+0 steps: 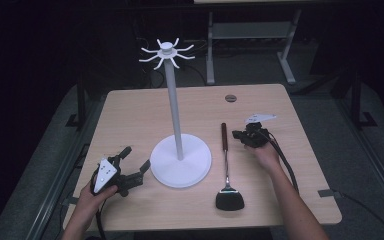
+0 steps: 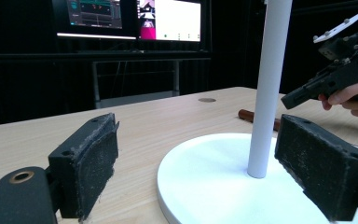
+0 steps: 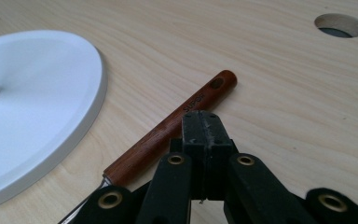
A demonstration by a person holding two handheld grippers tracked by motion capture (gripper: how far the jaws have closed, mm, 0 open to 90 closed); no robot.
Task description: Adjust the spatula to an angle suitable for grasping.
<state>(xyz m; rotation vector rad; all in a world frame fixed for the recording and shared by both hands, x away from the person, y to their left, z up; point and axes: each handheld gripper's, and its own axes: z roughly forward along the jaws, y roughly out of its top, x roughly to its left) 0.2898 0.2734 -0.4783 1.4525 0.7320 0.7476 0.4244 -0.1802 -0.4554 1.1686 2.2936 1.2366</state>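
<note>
One white stand (image 1: 180,160) between claws | spatula (image 1: 226,165) beside its base

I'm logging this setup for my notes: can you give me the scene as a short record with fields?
surface: wooden table
stand: white hook stand, upright, round base on the table
utensil: spatula, flat, wooden handle away from the person, black head near
left tool: open, beside the stand's base
right tool: shut, empty, just above the spatula's handle
</note>
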